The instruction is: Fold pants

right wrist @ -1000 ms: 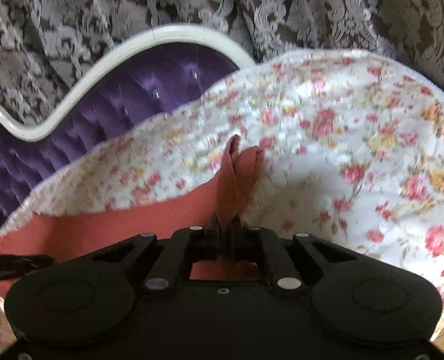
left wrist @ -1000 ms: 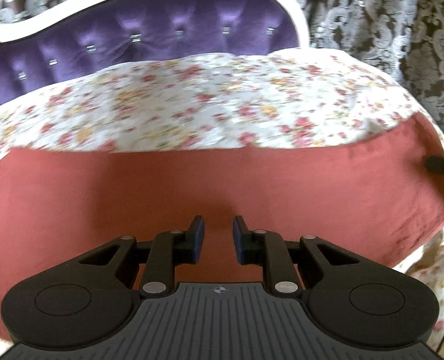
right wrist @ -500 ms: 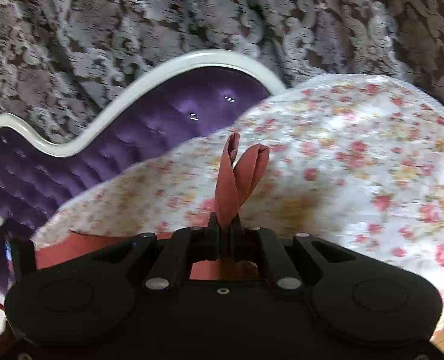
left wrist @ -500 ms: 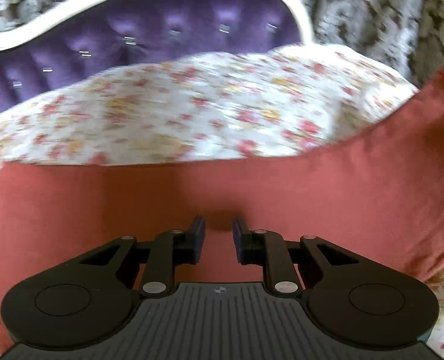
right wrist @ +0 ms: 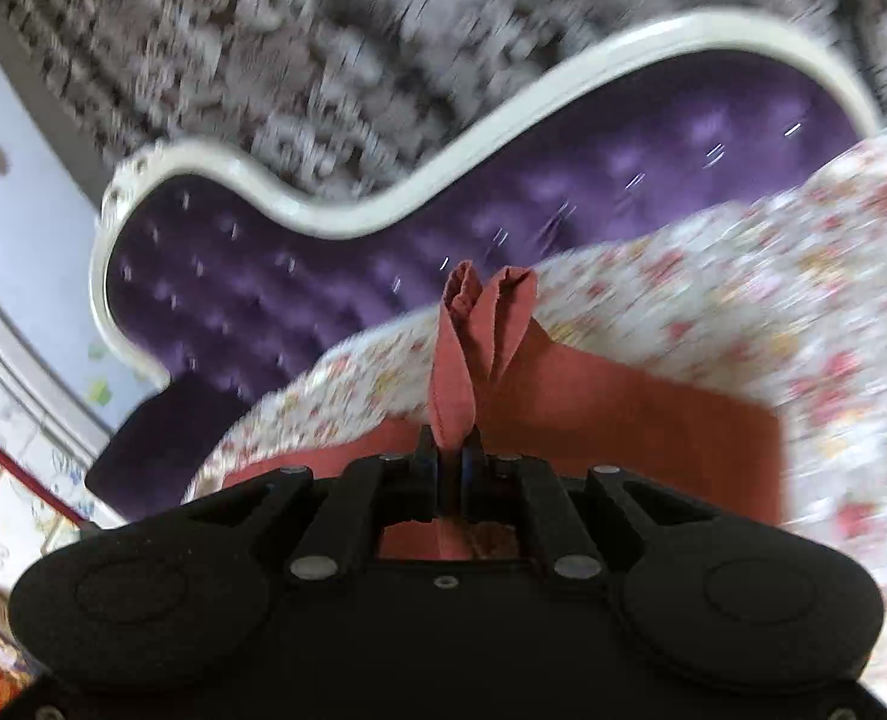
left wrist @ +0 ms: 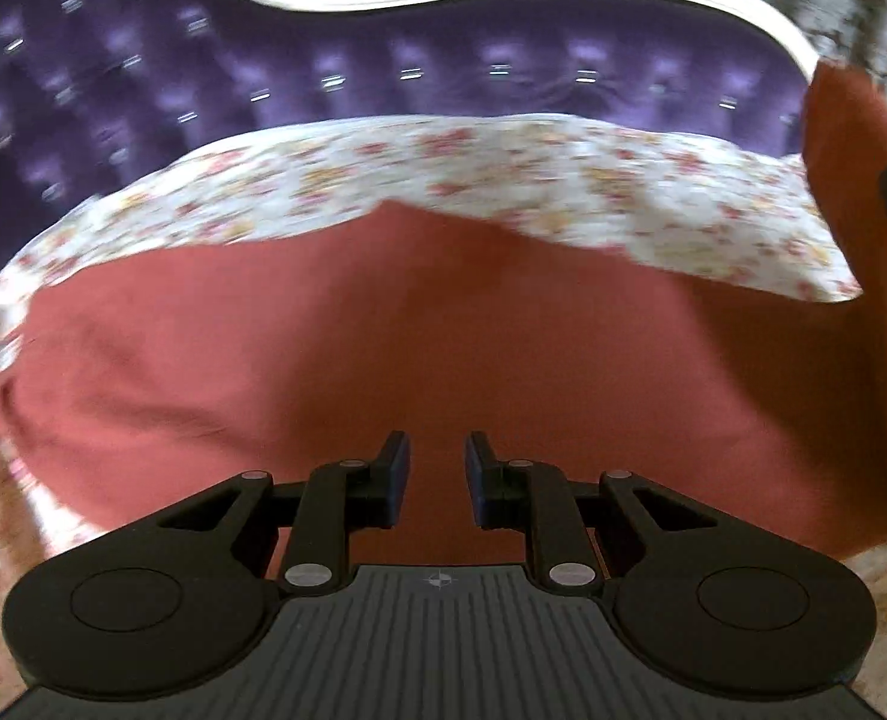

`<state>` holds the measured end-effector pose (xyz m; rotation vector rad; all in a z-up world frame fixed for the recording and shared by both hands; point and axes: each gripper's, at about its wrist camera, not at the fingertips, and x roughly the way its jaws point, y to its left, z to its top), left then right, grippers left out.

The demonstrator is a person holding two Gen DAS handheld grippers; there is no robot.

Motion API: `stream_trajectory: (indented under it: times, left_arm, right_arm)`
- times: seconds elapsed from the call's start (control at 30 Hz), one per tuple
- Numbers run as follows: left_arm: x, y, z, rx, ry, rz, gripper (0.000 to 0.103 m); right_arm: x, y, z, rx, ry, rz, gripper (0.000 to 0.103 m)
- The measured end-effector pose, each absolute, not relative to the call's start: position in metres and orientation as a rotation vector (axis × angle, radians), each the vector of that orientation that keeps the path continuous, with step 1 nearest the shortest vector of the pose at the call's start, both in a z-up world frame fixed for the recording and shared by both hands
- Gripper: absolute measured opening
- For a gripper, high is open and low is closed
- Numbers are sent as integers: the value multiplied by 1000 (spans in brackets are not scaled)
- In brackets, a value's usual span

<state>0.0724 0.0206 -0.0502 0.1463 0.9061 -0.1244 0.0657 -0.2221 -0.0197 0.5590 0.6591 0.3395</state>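
Across the flower-print bedsheet (left wrist: 563,180), below a tufted purple headboard (left wrist: 443,78), the rust-red pants (left wrist: 443,330) lie spread, their right end lifted off the bed. That end is bunched between the clamped fingers of the right gripper (right wrist: 450,456), with two folds of cloth standing up above the pads. Low over the middle of the garment, the left gripper (left wrist: 437,474) has its fingers slightly apart with nothing visibly between them; whether they touch the cloth cannot be told. The step in hand looks like carrying the raised end over toward the left side of the bed. Done well, that means keeping the pinch firm, lifting enough that the fabric clears itself, and matching the edges before letting go.
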Motion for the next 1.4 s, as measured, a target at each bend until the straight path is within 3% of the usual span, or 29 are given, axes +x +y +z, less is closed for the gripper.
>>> stream_trajectory:
  times: [0.33,0.4,0.53,0.63,0.8,0.93,1.23,1.4]
  left_arm:
    - [70,88,-50,62,914,-14,20]
    - [71,91,-52,54,919,-11,20]
    - [69,92,-48,45,908,-23,20]
    - [65,87,-39,39,880,-41,20]
    - [68,62,-32,41,845,-113,20]
    - [75,30,-43,60,852,-172,20]
    - [98,11,-86,74,960,-171,22]
    - [95,18,-89,82,943,-188,44]
  right_arm:
    - [105,-120,-74,390,810,381,15]
    - [103,-110,-77,349,808,388,19]
    - [95,-97,-77,309,763,423,45]
    - [84,-107,-63,347,704,450,53]
    - [70,-140,-49,288,647,295,52]
    - [72,-174,-61,211,689,111,34]
    - [77,-209,-92,178,770,1,33]
    - [69,-206,-106,167,773,11,33]
